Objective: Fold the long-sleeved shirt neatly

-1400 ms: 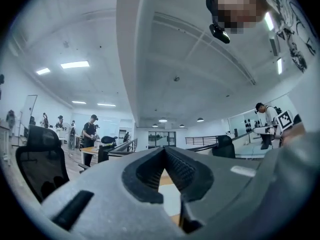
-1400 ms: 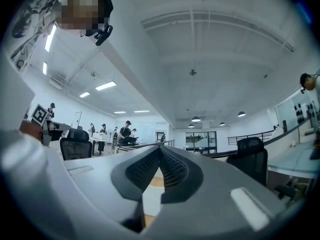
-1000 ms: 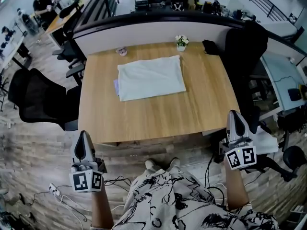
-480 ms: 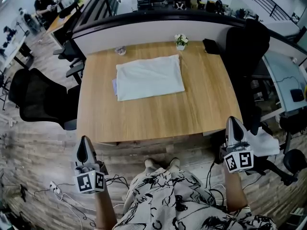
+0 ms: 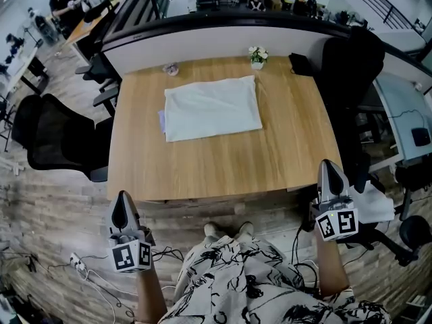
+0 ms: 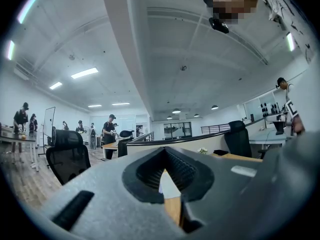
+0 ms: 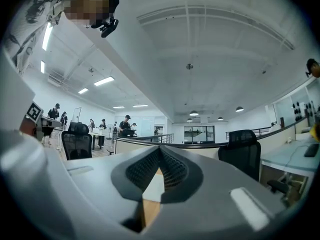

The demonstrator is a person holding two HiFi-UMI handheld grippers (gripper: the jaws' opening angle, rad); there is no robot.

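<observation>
A pale shirt [image 5: 212, 106], folded into a flat rectangle, lies on the far half of the wooden table [image 5: 223, 160]. My left gripper [image 5: 121, 204] hangs off the table's front left corner, held low and shut with nothing in it. My right gripper [image 5: 328, 172] sits off the front right corner, also shut and empty. Both point level toward the table, well short of the shirt. In the left gripper view the closed jaws [image 6: 165, 154] meet at the tips, and a sliver of the table edge shows between them; the right gripper view [image 7: 159, 151] shows the same.
A small flower pot [image 5: 257, 57], a small object [image 5: 171, 69] and a dark item [image 5: 300, 64] stand along the table's far edge. Black office chairs [image 5: 47, 137] [image 5: 351, 73] flank the table. Cables [image 5: 88, 272] lie on the wood floor near my legs.
Both grippers have sunk a little lower beside the table's front corners. The shirt has not moved.
</observation>
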